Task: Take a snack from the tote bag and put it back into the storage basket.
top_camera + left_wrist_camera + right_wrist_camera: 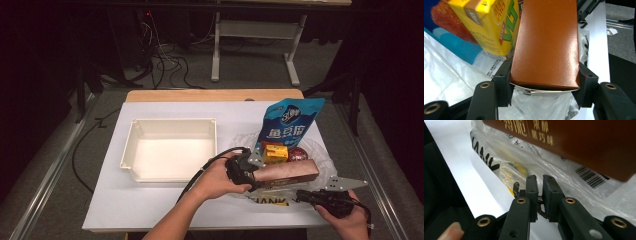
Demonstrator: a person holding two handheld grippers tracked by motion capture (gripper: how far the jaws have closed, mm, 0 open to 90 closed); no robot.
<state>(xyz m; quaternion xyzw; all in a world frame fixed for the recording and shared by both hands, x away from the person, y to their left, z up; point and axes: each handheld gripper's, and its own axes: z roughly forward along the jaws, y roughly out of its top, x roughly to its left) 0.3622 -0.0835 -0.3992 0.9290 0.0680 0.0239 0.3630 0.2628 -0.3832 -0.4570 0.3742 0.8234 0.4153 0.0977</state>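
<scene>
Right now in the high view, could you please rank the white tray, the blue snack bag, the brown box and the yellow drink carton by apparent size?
1. white tray
2. blue snack bag
3. brown box
4. yellow drink carton, partly hidden, still plainly smallest

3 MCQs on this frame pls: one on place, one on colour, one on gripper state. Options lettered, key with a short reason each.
1. Where is the white tray?
A. left of the plastic bag
B. inside the bag
C. on the floor

2. What colour is the long box?
A. green
B. brown
C. white

3. How does the left gripper stand?
A. open, nothing between the jaws
B. shut on the long box
C. shut on the drink carton

Key: A, tray sits on the table left of the bag; B, brown face in the left gripper view; B, both pads press the box's sides.
</scene>
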